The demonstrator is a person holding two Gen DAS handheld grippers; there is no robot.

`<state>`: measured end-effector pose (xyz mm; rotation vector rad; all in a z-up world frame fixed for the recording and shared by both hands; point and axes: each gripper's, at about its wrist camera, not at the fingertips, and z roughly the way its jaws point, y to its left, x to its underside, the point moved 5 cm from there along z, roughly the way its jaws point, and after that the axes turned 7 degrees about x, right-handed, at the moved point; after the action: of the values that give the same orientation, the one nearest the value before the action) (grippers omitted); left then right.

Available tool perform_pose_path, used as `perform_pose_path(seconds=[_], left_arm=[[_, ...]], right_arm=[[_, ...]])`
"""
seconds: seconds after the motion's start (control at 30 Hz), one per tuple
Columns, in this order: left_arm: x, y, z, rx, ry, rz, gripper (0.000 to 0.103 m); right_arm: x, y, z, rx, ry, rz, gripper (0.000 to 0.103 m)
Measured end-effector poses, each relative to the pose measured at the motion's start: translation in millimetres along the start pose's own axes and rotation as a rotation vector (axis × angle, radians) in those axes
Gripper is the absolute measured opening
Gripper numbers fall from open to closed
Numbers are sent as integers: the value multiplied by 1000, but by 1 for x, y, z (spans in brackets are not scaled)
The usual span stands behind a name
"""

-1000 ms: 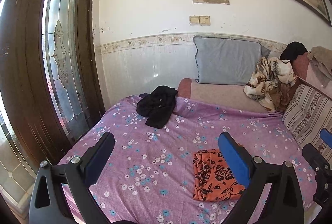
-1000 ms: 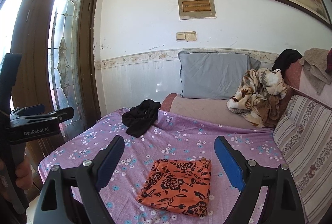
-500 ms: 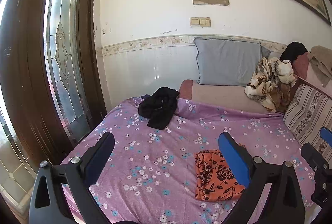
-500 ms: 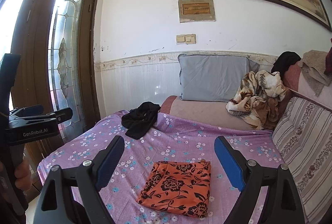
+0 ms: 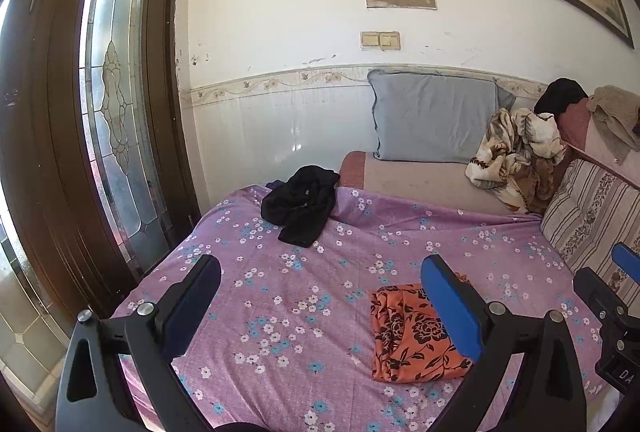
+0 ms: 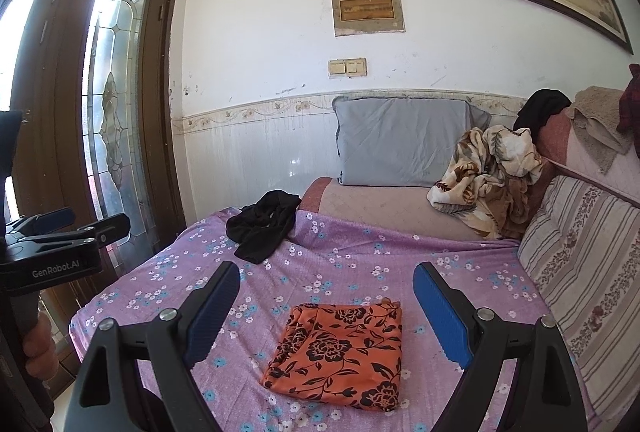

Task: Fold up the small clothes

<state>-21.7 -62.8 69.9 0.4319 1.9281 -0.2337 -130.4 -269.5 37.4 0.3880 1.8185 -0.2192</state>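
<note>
Both my claws, left claw [image 5: 320, 308] and right claw [image 6: 326, 316], are spread and empty; the folded orange cloth [image 6: 340, 352] lies finished just ahead of the right claw, and the black garment [image 6: 262, 228] beyond awaits folding.

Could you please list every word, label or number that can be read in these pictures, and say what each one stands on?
"GenRobot.AI": white print on the black body of the left gripper.
"DA": cut-off white letters on the black right gripper.
Framed beige wall plaque: writing too small and blurred to read.
</note>
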Motion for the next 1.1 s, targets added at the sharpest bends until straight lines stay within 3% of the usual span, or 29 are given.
perform_pose_path(seconds=[1.1], left_arm=[[5, 0, 10, 25, 20, -13, 100]], right_arm=[[6, 13, 11, 6, 21, -22, 91]])
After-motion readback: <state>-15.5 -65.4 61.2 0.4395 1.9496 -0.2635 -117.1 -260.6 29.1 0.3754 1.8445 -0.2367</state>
